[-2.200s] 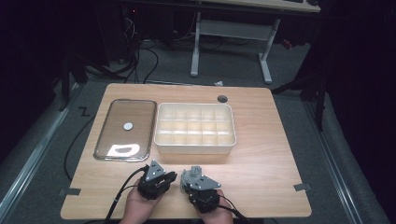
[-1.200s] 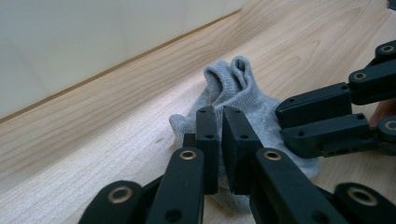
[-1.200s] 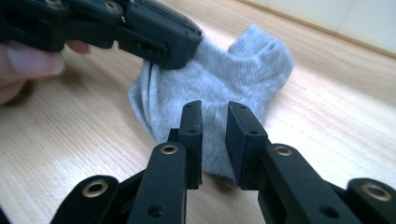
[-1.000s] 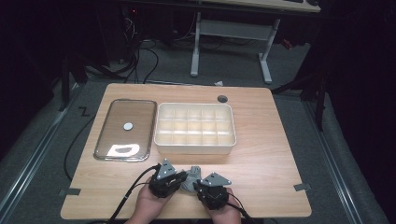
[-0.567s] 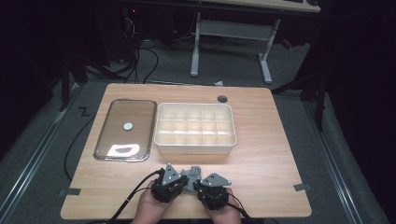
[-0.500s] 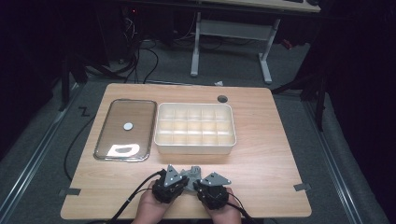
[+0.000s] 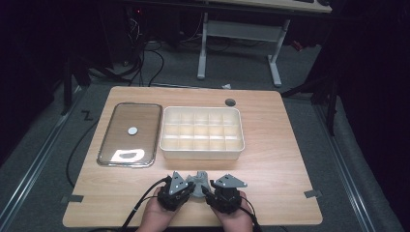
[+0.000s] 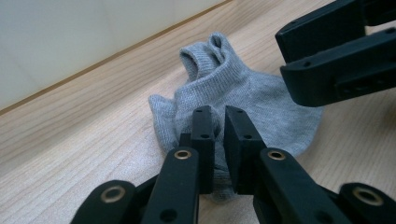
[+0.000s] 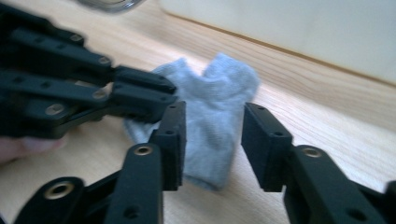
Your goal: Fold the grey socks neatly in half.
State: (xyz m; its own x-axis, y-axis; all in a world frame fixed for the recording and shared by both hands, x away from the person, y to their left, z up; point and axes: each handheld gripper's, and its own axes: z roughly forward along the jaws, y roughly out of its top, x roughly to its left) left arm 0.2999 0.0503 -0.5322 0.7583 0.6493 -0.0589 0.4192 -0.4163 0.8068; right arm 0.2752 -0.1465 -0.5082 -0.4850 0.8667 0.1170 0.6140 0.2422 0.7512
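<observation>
A small grey sock [image 7: 198, 177] lies crumpled on the wooden table [image 7: 270, 159] near its front edge, between my two grippers. My left gripper [image 7: 189, 186] comes at it from the left. In the left gripper view its jaws are shut on the near edge of the sock [image 8: 243, 93], with my left gripper [image 8: 218, 140] pinching a fold of fabric. My right gripper [image 7: 208, 187] faces it from the right. Its jaws have just been opening: my right gripper [image 9: 213, 116] stands open, and the sock [image 9: 210, 100] lies between the pads without touching them.
A white compartment box [image 7: 202, 152] stands just behind the sock, mid-table. Left of it lies a shiny metal tray [image 7: 142, 116] with a small white disc [image 7: 132, 130] on it. A dark round hole [image 7: 230, 102] is at the table's back. The front edge is close behind both hands.
Since the earliest frame both hands have shifted a little to the right and drawn together around the sock. Over the last second they have stayed in place.
</observation>
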